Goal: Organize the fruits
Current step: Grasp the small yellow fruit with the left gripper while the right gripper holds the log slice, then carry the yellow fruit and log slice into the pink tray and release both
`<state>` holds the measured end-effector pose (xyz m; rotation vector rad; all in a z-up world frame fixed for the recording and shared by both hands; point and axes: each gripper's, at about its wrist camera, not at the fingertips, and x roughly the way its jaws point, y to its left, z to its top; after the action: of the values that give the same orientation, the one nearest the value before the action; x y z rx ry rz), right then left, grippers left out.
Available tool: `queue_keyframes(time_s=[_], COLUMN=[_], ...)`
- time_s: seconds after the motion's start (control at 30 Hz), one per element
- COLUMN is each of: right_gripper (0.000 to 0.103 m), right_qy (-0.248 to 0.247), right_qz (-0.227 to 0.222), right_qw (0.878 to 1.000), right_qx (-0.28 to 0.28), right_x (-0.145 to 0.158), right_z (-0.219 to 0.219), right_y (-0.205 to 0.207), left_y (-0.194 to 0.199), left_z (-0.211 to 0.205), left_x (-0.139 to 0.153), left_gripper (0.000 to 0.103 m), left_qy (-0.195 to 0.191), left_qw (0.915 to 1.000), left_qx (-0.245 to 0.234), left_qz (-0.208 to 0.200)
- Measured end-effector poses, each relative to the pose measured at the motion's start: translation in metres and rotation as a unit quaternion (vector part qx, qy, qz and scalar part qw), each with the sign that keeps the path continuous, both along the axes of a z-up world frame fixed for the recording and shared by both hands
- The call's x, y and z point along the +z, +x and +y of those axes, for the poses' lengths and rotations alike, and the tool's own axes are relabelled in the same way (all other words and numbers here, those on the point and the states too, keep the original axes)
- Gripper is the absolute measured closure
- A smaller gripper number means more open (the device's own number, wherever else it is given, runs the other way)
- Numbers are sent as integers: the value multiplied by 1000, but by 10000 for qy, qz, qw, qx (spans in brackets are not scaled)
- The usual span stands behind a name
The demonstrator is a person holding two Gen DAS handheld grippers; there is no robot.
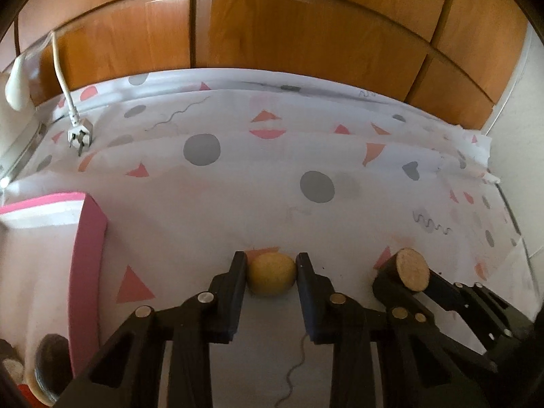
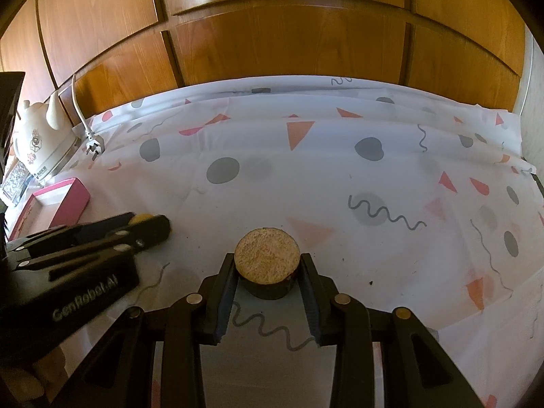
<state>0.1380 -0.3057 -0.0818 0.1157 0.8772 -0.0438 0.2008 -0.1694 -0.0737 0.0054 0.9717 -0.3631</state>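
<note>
A small yellow fruit sat between the fingers of the left tool, both pads touching its sides, so the tool was closed on it at a narrow gap. Whether the fruit rested on the cloth or was just lifted off it could not be told. Just to its right, the right tool gripped a brown round piece with a pale, grainy cut top; its fingers pressed the dark sides, and the piece seemed to stand on or just above the cloth. What sort of fruit it was could not be told from the pictures.

Further out to the left lay a pink box, open, with a white inside. From the left view the visible part of its inside looked bare, and dark, blurred round shapes lay near its near corner, too unclear to name. A white kettle and a loose plug stood at the far left of the bench, against the wooden panels.

As a judgement, the sorting was at an early or middle stage: two pieces were gripped but neither was yet in the box, which was likely the place meant for them. What remained was to carry each piece left to the box and release it there. No other fruit showed on the open cloth.
</note>
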Motion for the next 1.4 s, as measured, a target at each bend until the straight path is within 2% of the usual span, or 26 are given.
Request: queue_keyframes(time_s=[0.13, 0.4, 0.6, 0.73, 0.77, 0.87, 1.0, 1.4], right_gripper=[66, 67, 67, 67, 67, 68, 67, 68], right_qy=[43, -19, -122, -173, -173, -334, -186, -14], right_qz=[3, 93, 98, -10, -38, -23, -171, -137], right_qw=[10000, 9999, 9997, 9996, 9996, 9991, 9995, 9999], right_qx=[6, 77, 174, 214, 232, 263, 190, 70], right_x=[0, 4, 8, 14, 14, 8, 4, 1], right_z=[-1, 1, 0, 1, 2, 7, 5, 2], right_y=[0, -9, -42, -65, -71, -82, -87, -89], left_y=[-10, -60, -95, -115, -119, -122, -121, -125], left_z=[8, 25, 34, 34, 31, 30, 29, 32], left_x=[2, 13, 7, 3, 2, -2, -4, -3], left_gripper=[74, 74, 74, 74, 74, 74, 73, 74], left_qy=[-75, -162, -91, -4, 75, 138, 173, 114], left_qw=[10000, 9999, 10000, 9997, 9993, 9986, 9982, 9980], left_qx=[26, -30, -34, -147, -185, -211, -215, -249], left_qz=[39, -44, -16, -170, -330, -472, -537, -563])
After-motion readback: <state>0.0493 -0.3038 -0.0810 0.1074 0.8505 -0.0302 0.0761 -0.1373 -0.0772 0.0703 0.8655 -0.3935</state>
